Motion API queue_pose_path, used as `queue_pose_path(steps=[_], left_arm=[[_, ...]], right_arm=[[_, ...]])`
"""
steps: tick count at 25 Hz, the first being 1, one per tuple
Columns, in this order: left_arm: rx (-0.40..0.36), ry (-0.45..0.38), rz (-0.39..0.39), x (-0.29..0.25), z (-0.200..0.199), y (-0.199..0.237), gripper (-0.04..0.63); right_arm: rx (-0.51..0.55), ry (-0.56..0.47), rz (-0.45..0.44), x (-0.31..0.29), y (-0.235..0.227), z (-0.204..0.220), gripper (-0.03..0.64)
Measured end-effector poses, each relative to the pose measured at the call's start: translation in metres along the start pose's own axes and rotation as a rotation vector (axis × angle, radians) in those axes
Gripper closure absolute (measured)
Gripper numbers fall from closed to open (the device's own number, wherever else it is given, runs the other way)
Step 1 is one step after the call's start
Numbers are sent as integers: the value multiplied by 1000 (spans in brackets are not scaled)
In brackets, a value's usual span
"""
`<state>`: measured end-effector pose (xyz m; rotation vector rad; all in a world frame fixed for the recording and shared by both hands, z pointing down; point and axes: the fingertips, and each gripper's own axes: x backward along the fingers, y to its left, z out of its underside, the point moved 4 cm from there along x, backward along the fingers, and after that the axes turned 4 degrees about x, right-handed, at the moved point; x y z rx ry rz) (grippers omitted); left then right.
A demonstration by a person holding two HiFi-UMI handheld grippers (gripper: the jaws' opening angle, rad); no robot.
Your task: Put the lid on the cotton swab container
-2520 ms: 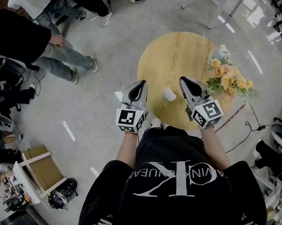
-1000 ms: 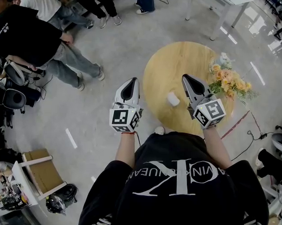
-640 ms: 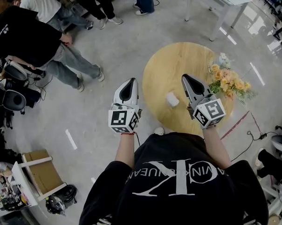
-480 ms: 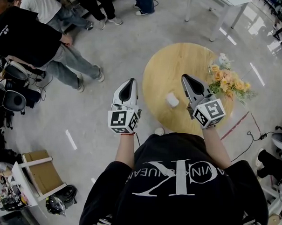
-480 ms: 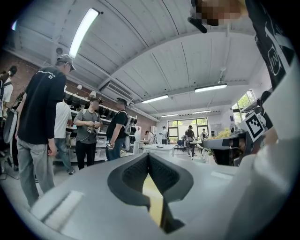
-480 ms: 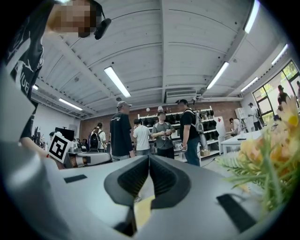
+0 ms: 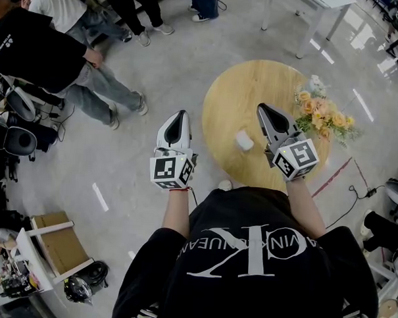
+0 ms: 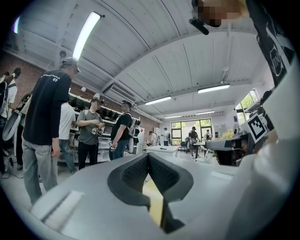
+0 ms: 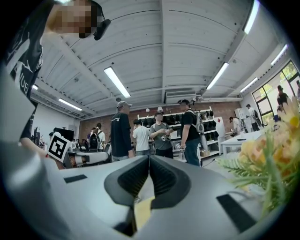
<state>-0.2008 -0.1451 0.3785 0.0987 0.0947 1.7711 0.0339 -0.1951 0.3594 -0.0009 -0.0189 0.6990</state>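
both empty | left gripper (image 7: 180, 113) jaws together | right gripper (image 7: 261, 108) jaws together

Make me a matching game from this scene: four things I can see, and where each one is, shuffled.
Things:
1. left gripper
2. right gripper
3. small white container
4. flowers

Places:
A. at the right edge of the round table
B. over the grey floor, left of the table
C. standing on the table, between the two grippers
D. over the table, between container and flowers

Pairs: 1-B, 2-D, 3-C, 4-A.
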Motion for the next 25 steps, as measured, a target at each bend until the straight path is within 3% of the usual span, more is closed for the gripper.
queue_pose_path(steps=[25], left_arm=[[19,-6,-11,1,0,5,584]], right_arm=[[-9,4,-21,-6,4,3,597]])
